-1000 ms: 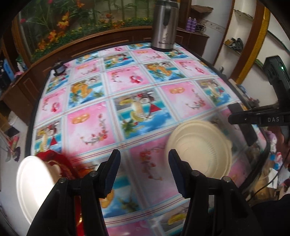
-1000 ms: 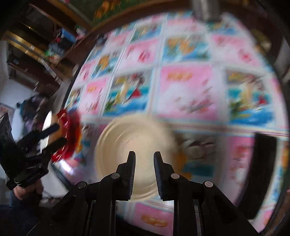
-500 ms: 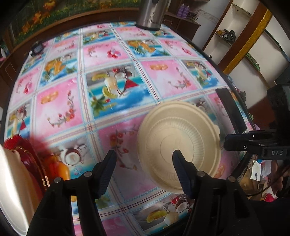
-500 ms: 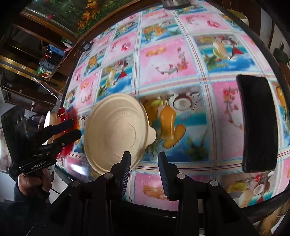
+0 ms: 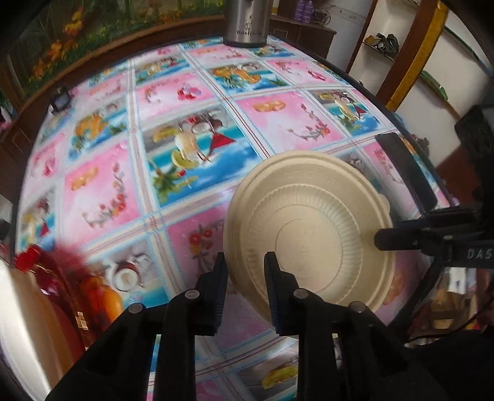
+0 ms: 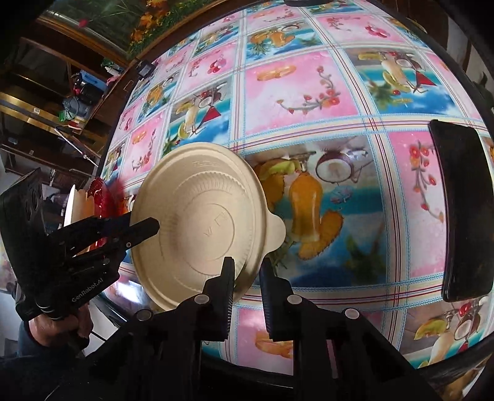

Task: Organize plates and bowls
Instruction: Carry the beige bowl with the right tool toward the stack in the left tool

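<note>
A beige upturned bowl (image 5: 311,228) with a small tab on its rim lies on the flowered tablecloth (image 5: 185,148); it also shows in the right wrist view (image 6: 200,222). My left gripper (image 5: 246,268) is shut on the bowl's near-left rim, one finger over and one under. My right gripper (image 6: 247,271) is shut on the rim at the bowl's other side. A red plate (image 5: 61,277) and a white plate (image 5: 18,324) sit at the table's left edge, blurred; they also show in the right wrist view (image 6: 98,197).
A black phone (image 6: 463,209) lies to the right of the bowl near the table edge; it also shows in the left wrist view (image 5: 404,166). A steel kettle (image 5: 247,21) stands at the far edge. A small black device (image 5: 60,100) sits far left.
My left gripper moved right to the bowl and closed on its rim. My right gripper moved in and closed on the opposite rim. The bowl stays in about the same spot.
</note>
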`<state>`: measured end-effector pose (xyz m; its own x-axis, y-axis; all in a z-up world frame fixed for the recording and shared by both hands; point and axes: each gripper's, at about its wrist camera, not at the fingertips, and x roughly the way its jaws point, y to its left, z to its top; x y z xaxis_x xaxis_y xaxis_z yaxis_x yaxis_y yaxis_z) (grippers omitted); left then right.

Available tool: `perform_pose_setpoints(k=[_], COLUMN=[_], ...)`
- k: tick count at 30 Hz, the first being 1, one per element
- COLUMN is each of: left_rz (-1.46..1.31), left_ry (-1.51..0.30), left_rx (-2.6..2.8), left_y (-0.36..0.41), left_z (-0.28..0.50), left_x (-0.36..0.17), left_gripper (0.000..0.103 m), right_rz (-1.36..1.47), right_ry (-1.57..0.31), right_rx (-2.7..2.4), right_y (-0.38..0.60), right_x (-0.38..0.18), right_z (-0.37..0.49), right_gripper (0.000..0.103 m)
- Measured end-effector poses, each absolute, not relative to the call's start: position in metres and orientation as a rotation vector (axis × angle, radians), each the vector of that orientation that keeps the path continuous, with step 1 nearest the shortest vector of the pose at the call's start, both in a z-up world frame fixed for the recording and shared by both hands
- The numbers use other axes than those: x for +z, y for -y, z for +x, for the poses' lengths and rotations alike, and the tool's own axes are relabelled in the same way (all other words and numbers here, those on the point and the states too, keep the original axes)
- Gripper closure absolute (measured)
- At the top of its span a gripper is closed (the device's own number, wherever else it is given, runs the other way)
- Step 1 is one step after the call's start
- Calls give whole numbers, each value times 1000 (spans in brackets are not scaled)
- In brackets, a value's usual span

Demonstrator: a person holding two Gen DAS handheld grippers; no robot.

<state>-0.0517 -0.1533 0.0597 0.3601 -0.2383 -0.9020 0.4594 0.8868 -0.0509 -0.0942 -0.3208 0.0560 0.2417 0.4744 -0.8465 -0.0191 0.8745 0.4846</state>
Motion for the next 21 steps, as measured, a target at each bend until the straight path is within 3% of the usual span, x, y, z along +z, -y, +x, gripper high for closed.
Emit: perform_pose_setpoints(k=[21], left_rz=[278], left_ry=[-950], left_rx=[-335], left_y=[130], left_z=[-66], left_x=[103], left_gripper=[80], right_rz=[358], right_ry=[-1208], right_rx=[439], right_y=[290], right_x=[94], right_z=[-84], right_gripper=[85])
